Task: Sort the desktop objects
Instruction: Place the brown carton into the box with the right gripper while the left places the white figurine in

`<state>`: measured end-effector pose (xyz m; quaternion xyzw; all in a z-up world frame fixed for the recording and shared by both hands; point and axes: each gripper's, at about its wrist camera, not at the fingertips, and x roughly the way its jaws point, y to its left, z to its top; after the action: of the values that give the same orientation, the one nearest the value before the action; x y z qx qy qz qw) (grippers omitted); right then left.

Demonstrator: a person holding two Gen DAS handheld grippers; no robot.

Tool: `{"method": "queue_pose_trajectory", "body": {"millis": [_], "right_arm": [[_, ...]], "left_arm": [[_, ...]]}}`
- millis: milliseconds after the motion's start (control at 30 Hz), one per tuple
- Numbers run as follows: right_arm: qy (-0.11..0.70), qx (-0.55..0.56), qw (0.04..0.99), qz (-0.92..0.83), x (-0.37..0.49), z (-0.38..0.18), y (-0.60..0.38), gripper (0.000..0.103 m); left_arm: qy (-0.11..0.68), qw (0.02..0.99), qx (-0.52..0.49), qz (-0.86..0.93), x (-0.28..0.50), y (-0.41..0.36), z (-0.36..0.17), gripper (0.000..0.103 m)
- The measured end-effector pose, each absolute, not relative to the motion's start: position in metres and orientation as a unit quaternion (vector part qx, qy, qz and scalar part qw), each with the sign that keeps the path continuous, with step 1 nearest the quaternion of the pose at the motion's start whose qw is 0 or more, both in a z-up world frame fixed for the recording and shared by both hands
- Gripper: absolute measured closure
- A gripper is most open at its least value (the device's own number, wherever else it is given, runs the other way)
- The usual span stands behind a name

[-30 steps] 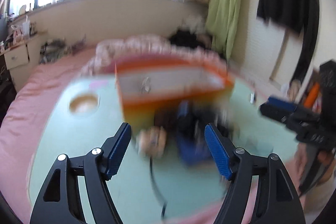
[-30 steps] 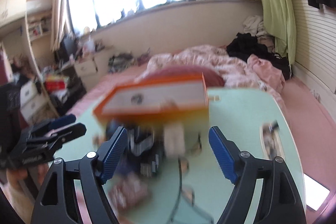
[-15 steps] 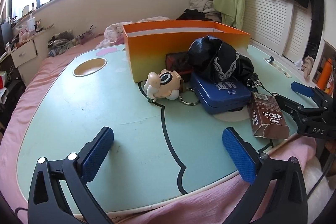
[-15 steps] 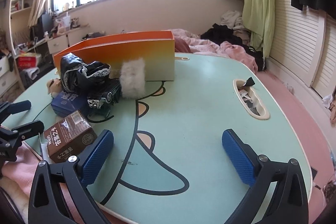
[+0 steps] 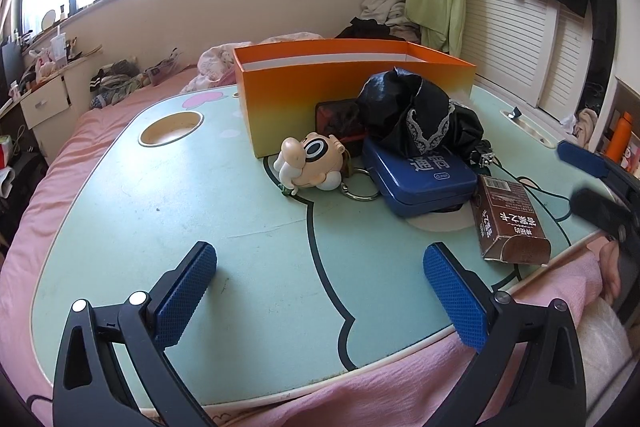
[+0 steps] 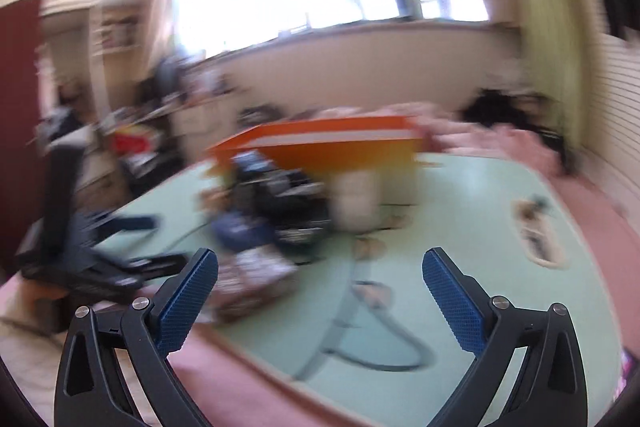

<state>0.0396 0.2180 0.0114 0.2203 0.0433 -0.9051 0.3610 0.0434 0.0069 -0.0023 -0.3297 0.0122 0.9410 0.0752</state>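
Your left tool [image 5: 320,279] and right tool [image 6: 320,285] are both spread, empty; the orange box [image 5: 344,87] sits ahead.

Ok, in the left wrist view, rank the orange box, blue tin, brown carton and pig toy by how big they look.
1. orange box, plainly largest though farthest.
2. blue tin.
3 and 4. brown carton and pig toy look alike; the carton lies nearer the camera, so no ranking between them.

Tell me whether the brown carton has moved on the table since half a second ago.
No. In the left wrist view the brown carton lies just right of the blue tin, near the table's edge, as before. Both tongs are open and empty.
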Motion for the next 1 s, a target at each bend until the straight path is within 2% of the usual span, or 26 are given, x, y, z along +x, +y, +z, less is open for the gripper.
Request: {"method": "queue_pose_trajectory", "body": {"millis": [167, 333, 433, 467, 567, 767, 833, 867, 900, 967, 1000], "right_arm": [[0.086, 0.281, 0.397, -0.869, 0.026, 0.000, 0.186, 0.001], [0.102, 0.293, 0.406, -0.860, 0.011, -0.001, 0.170, 0.010], [0.126, 0.297, 0.408, -0.854, 0.012, -0.006, 0.162, 0.031], [0.133, 0.290, 0.411, -0.854, 0.017, -0.006, 0.161, 0.041], [0.137, 0.268, 0.409, -0.861, 0.023, -0.006, 0.164, 0.042], [0.088, 0.202, 0.397, -0.891, 0.039, 0.003, 0.190, 0.042], [0.076, 0.213, 0.396, -0.890, 0.032, 0.001, 0.192, 0.042], [0.075, 0.217, 0.396, -0.889, 0.031, 0.001, 0.189, 0.042], [0.074, 0.221, 0.394, -0.889, 0.029, 0.000, 0.188, 0.042], [0.074, 0.221, 0.394, -0.889, 0.030, 0.000, 0.188, 0.041], [0.075, 0.220, 0.394, -0.889, 0.031, 0.000, 0.188, 0.041]], "left_arm": [[0.012, 0.076, -0.329, 0.941, 0.044, 0.006, -0.002, 0.000], [0.012, 0.076, -0.329, 0.941, 0.044, 0.006, -0.003, 0.000], [0.012, 0.076, -0.329, 0.941, 0.044, 0.006, -0.002, 0.000], [0.011, 0.076, -0.328, 0.941, 0.045, 0.006, -0.002, 0.000], [0.010, 0.076, -0.328, 0.942, 0.045, 0.006, -0.001, 0.000], [-0.009, 0.054, -0.317, 0.947, 0.036, -0.006, 0.019, 0.001], [-0.004, 0.043, -0.311, 0.950, 0.027, -0.007, 0.028, 0.005], [-0.003, 0.040, -0.318, 0.947, 0.019, -0.007, 0.030, 0.014], [-0.002, 0.039, -0.330, 0.943, 0.011, -0.008, 0.030, 0.027], [-0.012, 0.041, -0.363, 0.931, -0.008, -0.011, 0.025, 0.038], [-0.024, 0.047, -0.380, 0.923, -0.016, -0.012, 0.021, 0.039]]}}
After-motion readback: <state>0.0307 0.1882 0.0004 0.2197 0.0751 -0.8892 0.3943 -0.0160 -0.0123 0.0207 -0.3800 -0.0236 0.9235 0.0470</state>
